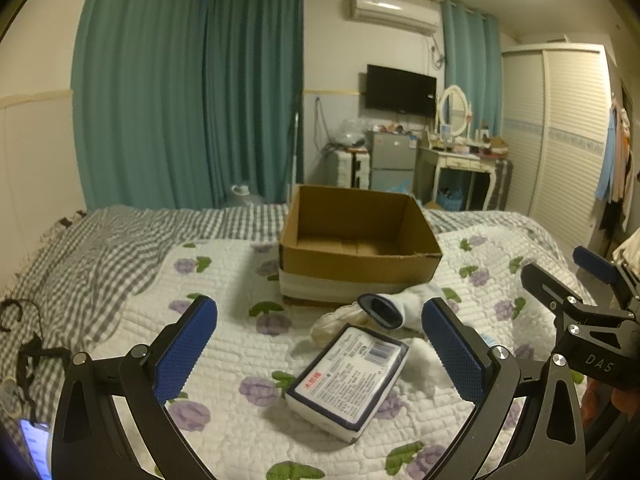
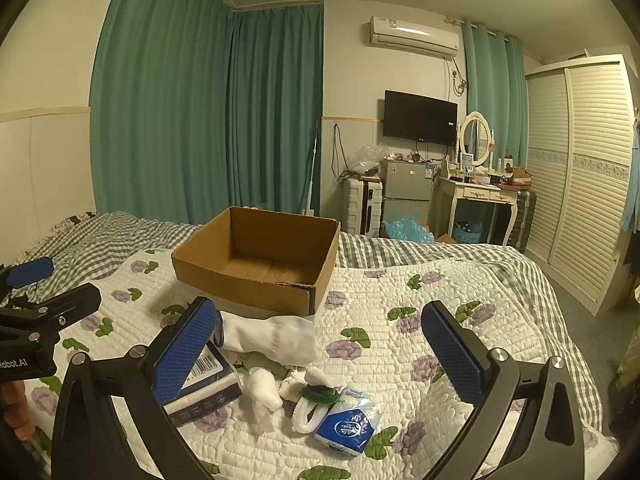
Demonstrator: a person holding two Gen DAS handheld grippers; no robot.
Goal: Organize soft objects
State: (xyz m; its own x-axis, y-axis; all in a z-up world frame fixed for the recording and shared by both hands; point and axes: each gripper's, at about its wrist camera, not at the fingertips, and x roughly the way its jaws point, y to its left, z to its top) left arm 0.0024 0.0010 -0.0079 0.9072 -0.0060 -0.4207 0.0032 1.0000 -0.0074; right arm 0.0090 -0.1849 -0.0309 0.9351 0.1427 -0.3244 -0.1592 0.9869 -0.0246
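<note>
An open, empty cardboard box [image 1: 356,240] [image 2: 260,256] stands on the quilted bed. In front of it lie a white sock [image 1: 400,304] [image 2: 268,336], a navy-and-white tissue pack [image 1: 348,380] [image 2: 208,384], a small blue tissue packet [image 2: 348,424], a white cloth wad [image 2: 262,394] and a white band with a green ring [image 2: 316,400]. My left gripper [image 1: 320,344] is open and empty above the tissue pack. My right gripper [image 2: 320,344] is open and empty above the small items. Each gripper shows at the other view's edge.
The floral quilt [image 2: 400,320] covers a grey checked sheet [image 1: 100,248]. A black strap [image 1: 28,356] and a lit phone [image 1: 36,444] lie at the left. Beyond the bed stand a fridge [image 2: 406,192], dressing table [image 2: 480,196], wardrobe [image 2: 580,176] and teal curtains [image 2: 208,112].
</note>
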